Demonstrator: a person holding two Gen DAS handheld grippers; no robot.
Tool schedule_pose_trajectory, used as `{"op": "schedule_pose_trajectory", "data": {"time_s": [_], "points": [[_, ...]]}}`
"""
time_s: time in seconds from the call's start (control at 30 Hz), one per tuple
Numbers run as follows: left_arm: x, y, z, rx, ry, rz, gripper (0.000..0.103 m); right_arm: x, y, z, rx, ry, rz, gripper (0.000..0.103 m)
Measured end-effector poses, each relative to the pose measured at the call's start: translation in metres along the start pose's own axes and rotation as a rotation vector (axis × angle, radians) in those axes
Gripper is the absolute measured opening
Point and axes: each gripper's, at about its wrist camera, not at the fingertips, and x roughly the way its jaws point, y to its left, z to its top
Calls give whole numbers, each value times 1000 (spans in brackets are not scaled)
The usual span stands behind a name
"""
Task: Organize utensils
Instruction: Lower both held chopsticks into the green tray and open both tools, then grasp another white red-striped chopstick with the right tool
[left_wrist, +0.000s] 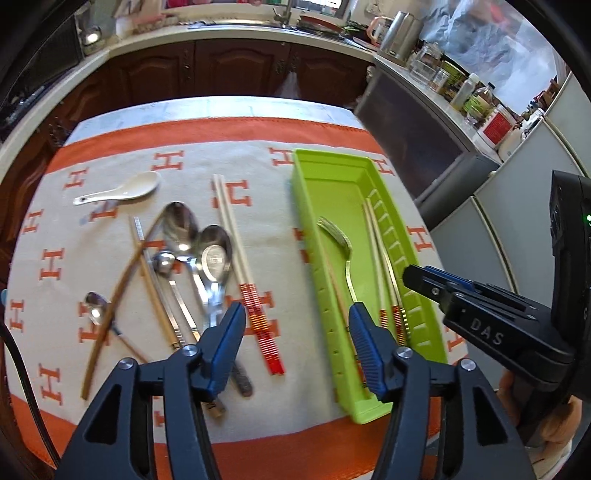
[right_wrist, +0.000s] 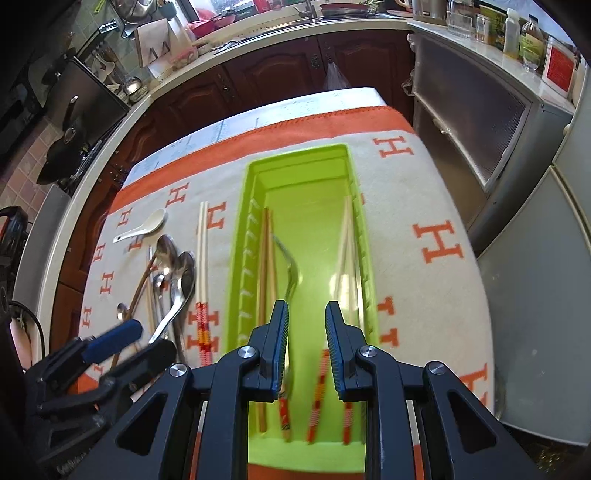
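Sorting continues: the right gripper (right_wrist: 306, 350), narrowly parted and seemingly empty, hangs over the green tray (right_wrist: 255, 173) mid-frame; the left gripper (left_wrist: 295, 332), wide and empty, should next take the loose red-ended chopsticks (left_wrist: 240, 258) lower centre.

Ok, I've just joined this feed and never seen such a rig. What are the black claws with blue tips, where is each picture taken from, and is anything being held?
There is no robot arm: a person holds a hand-held two-finger gripper in each hand. Each picture comes from a fisheye camera on one gripper, looking along its fingers.

In the left wrist view the left gripper is open and empty above the orange-and-cream cloth. In the right wrist view the right gripper hovers over the green tray, jaws slightly apart; I see nothing pinched between them.

The tray holds a fork and several chopsticks. Still on the cloth: a white spoon, a pile of metal spoons, loose brown chopsticks, and a red-ended chopstick pair.
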Motion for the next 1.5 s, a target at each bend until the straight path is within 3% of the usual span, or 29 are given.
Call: {"op": "schedule_pose_trajectory", "data": {"time_s": [0.2,0.5,0.8,1.03,1.13,1.27,1.5], "points": [[-20,21,-16,29,-63,125,67,-3,15,-12,-16,5,11,21],[-42,50,-25,13,-134,235,71,-7,48,-17,-72,8,46,21],[-57,102,-28,-67,-150,255,71,-2,83,-11,-111,20,72,21],[-59,139,-31,-128,-149,248,71,28,107,11,-121,63,110,21],[-58,150,-31,-149,-145,244,71,49,119,23,-130,86,97,20],[-57,161,-31,-166,-143,241,71,79,132,35,-155,122,55,12],[-52,173,-33,-192,-130,217,71,122,143,38,-193,188,-24,6]]}}
